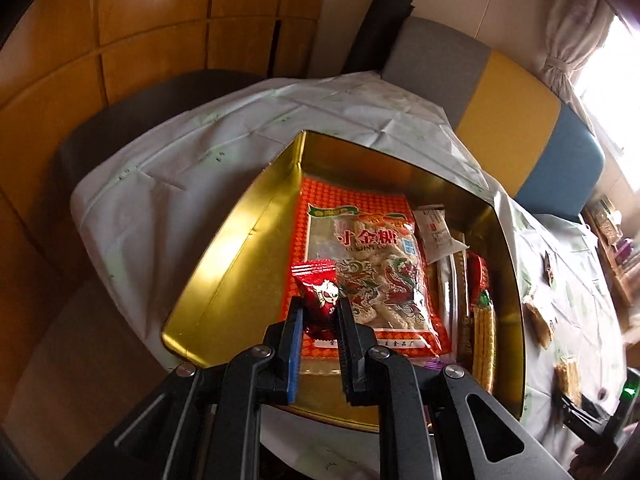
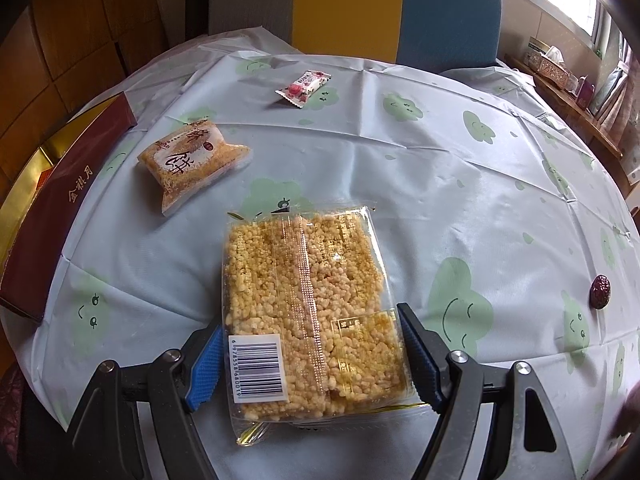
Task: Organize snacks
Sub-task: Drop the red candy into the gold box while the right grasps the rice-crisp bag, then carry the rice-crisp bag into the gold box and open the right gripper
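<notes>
My left gripper (image 1: 318, 306) is shut on a small red wrapped candy (image 1: 320, 292) and holds it above the open gold tin (image 1: 224, 248). In the tin lie a large orange candy bag (image 1: 368, 264) and several smaller packets (image 1: 460, 280). My right gripper (image 2: 310, 354) is open, its fingers on either side of a clear pack of puffed rice cake (image 2: 304, 312) lying on the table. A smaller rice cake packet (image 2: 192, 160), a small pink and white sweet (image 2: 304, 86) and a dark red date (image 2: 600, 290) lie on the tablecloth.
The tin's dark red side (image 2: 64, 208) stands at the left of the right wrist view. The table has a pale cloth with green cloud faces (image 2: 460, 312). Chairs with grey, yellow and blue backs (image 2: 440, 12) stand behind. A shelf with boxes (image 2: 560, 72) is at far right.
</notes>
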`<state>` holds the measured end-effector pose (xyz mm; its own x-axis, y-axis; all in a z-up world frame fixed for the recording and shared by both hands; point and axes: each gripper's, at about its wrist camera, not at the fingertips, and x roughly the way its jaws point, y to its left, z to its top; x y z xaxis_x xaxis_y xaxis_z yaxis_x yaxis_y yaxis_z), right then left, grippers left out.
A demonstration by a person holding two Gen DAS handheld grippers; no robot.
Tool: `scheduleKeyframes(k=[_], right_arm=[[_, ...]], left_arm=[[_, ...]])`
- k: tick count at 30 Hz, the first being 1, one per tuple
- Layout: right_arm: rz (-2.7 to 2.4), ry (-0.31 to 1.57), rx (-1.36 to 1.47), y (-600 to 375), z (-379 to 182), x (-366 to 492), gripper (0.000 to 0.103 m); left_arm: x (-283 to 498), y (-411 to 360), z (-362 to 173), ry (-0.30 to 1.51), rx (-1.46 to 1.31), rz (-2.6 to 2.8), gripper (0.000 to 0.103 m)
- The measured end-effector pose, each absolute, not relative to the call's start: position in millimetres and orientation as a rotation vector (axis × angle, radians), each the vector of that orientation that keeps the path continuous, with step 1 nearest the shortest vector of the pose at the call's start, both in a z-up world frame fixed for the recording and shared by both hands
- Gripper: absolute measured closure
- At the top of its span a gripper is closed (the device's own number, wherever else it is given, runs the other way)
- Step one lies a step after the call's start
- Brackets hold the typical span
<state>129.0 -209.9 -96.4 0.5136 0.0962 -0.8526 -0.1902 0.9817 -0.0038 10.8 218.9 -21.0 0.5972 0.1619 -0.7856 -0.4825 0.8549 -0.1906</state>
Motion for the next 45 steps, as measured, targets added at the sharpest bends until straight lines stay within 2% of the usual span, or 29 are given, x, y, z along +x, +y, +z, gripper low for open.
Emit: scheduleKeyframes(k=[4, 6, 9, 32, 45], right_arm=[[0.172, 1.014, -0.098, -211, -97, 129, 0.024], [0.171, 1.013, -0.099, -211, -97, 130, 0.024], [0.172, 1.013, -0.099, -211, -97, 130, 0.024], [0.115, 1.019, -0.051, -209, -96, 130, 0.025], [0.123, 1.056, 0.133, -216, -90, 132, 0.026]], left_arm=[[21, 211, -31, 0.880, -0.401, 0.353, 0.085], [25, 205, -36, 0.899, -0.401, 0.338, 0.077], [29, 198, -44, 0.921, -0.396, 0.325, 0.071], [15, 154, -18, 0.841, -0.157, 0.334, 0.070], [10, 132, -18, 0.830, -0.117, 0.283, 0.070]])
